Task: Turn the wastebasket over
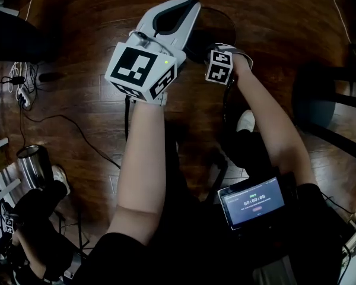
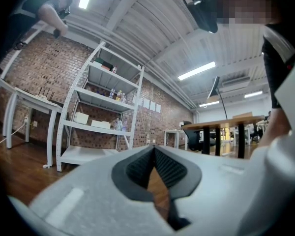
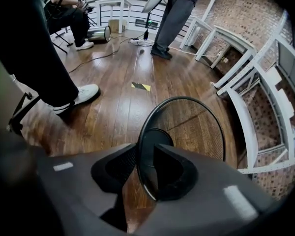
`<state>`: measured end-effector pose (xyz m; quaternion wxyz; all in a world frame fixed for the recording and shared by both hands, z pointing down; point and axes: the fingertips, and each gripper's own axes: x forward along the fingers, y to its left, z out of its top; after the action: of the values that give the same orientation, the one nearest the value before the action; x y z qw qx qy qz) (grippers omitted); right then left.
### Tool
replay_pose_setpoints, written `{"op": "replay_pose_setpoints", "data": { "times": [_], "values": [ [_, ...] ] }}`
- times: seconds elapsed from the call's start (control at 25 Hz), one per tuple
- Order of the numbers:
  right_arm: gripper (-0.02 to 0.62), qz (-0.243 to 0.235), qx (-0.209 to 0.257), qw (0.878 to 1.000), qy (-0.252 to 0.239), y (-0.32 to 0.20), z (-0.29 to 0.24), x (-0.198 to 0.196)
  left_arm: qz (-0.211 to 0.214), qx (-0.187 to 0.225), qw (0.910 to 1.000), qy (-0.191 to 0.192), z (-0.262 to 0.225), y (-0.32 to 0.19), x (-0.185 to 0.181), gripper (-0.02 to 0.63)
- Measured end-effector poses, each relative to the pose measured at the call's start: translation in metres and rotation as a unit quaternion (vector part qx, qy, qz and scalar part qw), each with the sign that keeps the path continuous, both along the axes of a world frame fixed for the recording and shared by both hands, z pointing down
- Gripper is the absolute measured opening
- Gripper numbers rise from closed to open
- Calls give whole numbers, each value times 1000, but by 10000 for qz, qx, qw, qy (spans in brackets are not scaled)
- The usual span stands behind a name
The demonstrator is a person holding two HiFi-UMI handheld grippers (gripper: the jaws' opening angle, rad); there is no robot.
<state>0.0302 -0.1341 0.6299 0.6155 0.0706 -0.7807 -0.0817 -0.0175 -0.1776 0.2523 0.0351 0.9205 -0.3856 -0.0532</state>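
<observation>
wastebasket (image 1: 217, 27) | head view | mostly hidden behind left gripper (image 1: 188, 8)

left gripper (image 2: 154, 156) closed, right gripper (image 3: 146, 163) parted

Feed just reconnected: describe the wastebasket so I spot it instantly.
On the dark wooden plank floor, beside the white metal shelving frame, look under the right hand-held gripper. The round black wire-mesh wastebasket stands there open end up, rim between that gripper's jaws. Unlike the shiny metal cylinder lying farther off, it is see-through mesh.
</observation>
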Motion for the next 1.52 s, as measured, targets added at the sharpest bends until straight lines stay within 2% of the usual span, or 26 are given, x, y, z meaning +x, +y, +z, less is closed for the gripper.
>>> {"op": "replay_pose_setpoints", "data": {
  "times": [0.12, 0.2, 0.28, 0.32, 0.4, 0.48, 0.6, 0.68, 0.72, 0.8, 0.84, 0.88, 1.0, 1.08, 1.28, 1.52],
  "values": [
    [118, 178, 47, 9991, -375, 4, -30, 6, 0, 16, 10000, -54, -3, 0, 4, 2],
    [102, 404, 141, 9959, -800, 5, -57, 10, 29, 1, 9998, -179, 0, 3, 8, 2],
    [58, 786, 212, 9859, -1461, 4, -89, 11, 48, -17, 9996, -290, 4, 8, 10, 2],
    [41, 1030, 204, 9762, -1895, 3, -108, 10, 38, -34, 9995, -317, 6, 10, 9, 2],
    [24, 1537, 135, 9454, -2870, -3, -152, 11, -25, -80, 9996, -284, 6, 11, 8, 2],
    [9, 1960, 176, 9040, -3795, -13, -205, 19, -51, -97, 9997, -239, 3, 10, 12, 2],
    [9, 2437, 415, 8285, -5024, -22, -292, 31, 19, -98, 9992, -381, 4, 14, 19, 2],
    [9, 2668, 613, 7802, -5625, -18, -336, 40, -9, -146, 9993, -350, 7, 19, 20, 2],
    [11, 2748, 732, 7624, -5813, -15, -350, 44, -27, -175, 9994, -308, 7, 22, 20, 2],
    [11, 2806, 959, 7408, -6028, -4, -366, 48, -1, -206, 9992, -345, 9, 30, 25, 2],
    [11, 2776, 1040, 7360, -6086, 1, -368, 49, 41, -202, 9988, -437, 11, 33, 29, 2],
    [11, 2706, 1096, 7365, -6102, 5, -366, 50, 89, -189, 9984, -530, 13, 36, 35, 2],
    [11, 2347, 1141, 7595, -5958, 5, -356, 52, 225, -149, 9980, -575, 12, 38, 44, 2],
    [9, 2163, 1075, 7655, -5964, 1, -356, 52, 296, -160, 9979, -553, 11, 40, 46, 2],
    [9, 2043, 1098, 7533, -6154, 0, -366, 59, 231, -96, 9993, -271, 5, 44, 48, 2],
    [9, 1879, 1040, 7602, -6132, 3, -358, 53, 257, -12, 9991, -346, 12, 50, 53, 2]
  ]
}}
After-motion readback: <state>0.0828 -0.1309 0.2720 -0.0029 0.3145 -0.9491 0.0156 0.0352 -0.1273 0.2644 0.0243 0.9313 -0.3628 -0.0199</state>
